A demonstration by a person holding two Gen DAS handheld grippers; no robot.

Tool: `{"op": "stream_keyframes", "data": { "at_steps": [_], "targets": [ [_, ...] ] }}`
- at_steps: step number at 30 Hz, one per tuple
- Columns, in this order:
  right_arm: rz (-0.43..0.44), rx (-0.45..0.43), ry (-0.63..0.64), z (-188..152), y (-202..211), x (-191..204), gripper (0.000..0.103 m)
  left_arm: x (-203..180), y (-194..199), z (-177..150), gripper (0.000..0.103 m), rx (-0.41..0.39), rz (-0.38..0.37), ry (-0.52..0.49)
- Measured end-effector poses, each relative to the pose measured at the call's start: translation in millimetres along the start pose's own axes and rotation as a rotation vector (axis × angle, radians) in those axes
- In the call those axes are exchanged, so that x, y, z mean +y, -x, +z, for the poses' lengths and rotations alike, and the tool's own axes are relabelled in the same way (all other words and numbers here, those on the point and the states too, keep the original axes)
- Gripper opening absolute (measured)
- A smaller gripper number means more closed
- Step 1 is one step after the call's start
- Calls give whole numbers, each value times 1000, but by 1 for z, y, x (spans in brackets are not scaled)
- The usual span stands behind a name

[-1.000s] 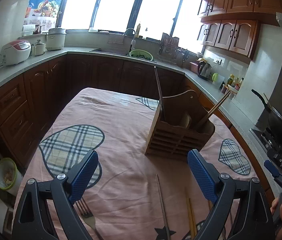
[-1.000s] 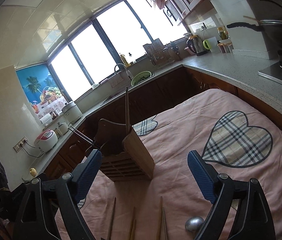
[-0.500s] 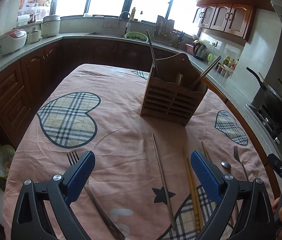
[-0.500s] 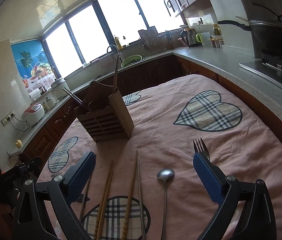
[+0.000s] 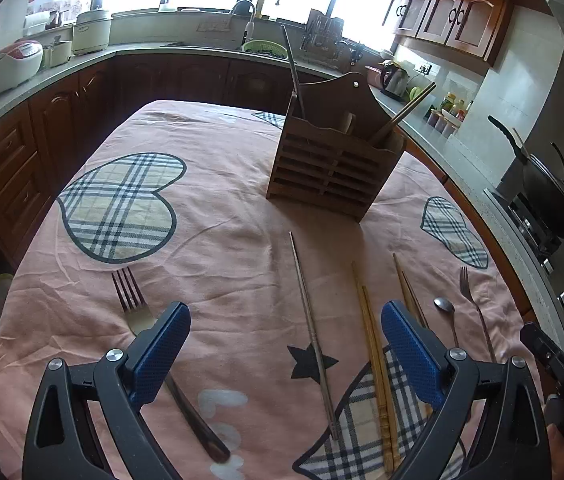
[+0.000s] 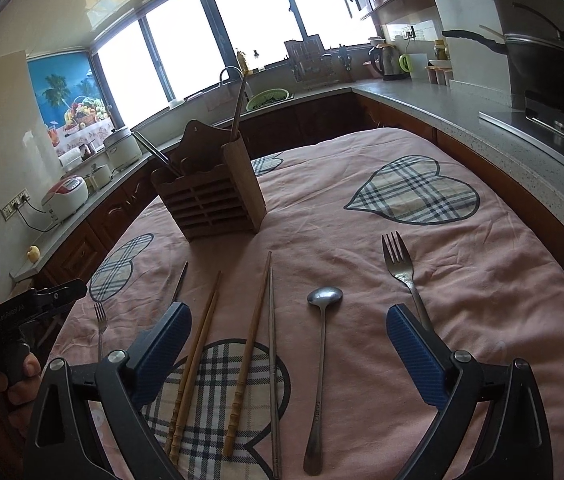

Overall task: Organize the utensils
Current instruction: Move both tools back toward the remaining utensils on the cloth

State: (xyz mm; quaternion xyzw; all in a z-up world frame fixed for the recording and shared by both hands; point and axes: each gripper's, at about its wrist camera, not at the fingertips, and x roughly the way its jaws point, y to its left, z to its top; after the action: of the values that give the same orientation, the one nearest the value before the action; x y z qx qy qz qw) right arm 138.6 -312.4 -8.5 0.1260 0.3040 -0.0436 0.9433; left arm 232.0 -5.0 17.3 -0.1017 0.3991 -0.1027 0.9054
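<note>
Approach phase, by the look of it: both tools angled down over loose cutlery, nothing picked yet.

To do well: pick one piece per tool, line the blue pads up across its handle, not along it, then lower until both pads straddle the shaft before closing. Thin metal on soft cloth likely slips, so grip low and square.

Right gripper (image 6: 288, 354) spread wide and empty. Between its jaws: metal chopstick (image 6: 273, 376), wooden chopstick (image 6: 248, 354) and spoon (image 6: 320, 368), all pointing away. Fork (image 6: 404, 272) right by the right-hand pad; wooden pair (image 6: 196, 356) right by the left-hand pad.

Left gripper (image 5: 286, 354) also wide open, holding nothing. Between its jaws: a metal chopstick (image 5: 312, 332), wooden ones nearer the right-hand pad. Dark-handled fork (image 5: 134, 304) passing under the left-hand pad.

Wooden holder (image 5: 334, 172) well ahead of both, upright, a few sticks already in.
</note>
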Motion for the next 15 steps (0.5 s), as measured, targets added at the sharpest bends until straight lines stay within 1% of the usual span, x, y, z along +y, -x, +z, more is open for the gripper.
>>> {"op": "stream_keyframes", "data": {
  "at_steps": [6,13,15],
  "targets": [
    [-11,11,6,0,-5,-3,99,-10,-16,6,95,44,-9,-22],
    [-5,56,-3,0,-18,-7,99,-26,-39,18,92,90,-14,-49],
    [-10,65,3,0,-21,-8,98,-32,-46,21,85,103,-19,-57]
  ]
}}
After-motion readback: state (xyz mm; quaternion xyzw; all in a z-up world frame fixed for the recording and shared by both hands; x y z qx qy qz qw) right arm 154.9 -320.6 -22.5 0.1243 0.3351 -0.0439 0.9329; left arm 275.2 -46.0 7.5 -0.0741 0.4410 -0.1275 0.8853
